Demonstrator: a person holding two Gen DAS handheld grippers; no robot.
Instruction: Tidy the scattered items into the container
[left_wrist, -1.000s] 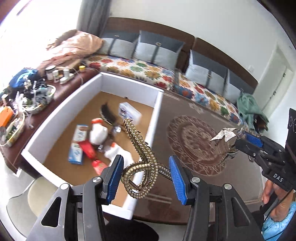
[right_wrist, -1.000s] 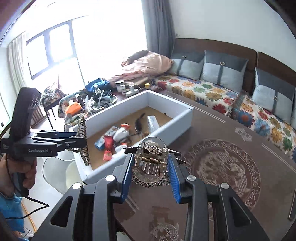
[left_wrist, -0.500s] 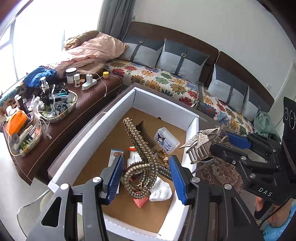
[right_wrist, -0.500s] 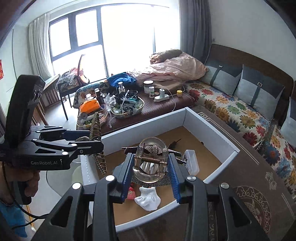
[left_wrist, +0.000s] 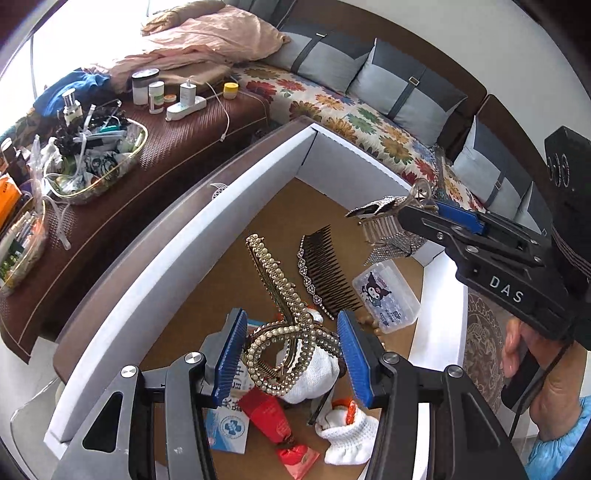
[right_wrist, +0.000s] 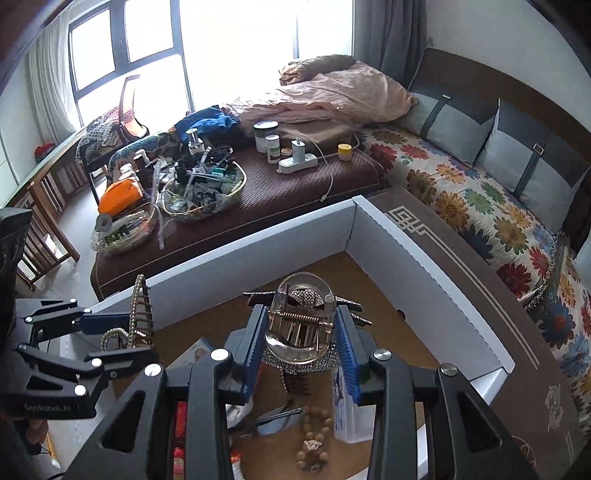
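Both grippers are black frames with silver screws and ribbed blue fingers (left_wrist: 232, 354). The right gripper (left_wrist: 439, 218) reads "DAS". Its hand (left_wrist: 543, 384) shows bare skin and a light blue sleeve (left_wrist: 557, 450).

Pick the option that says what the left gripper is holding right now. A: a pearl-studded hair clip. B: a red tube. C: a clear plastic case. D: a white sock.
A: the left gripper has its blue pads closed on the pearl-studded hair clip, held above the box.
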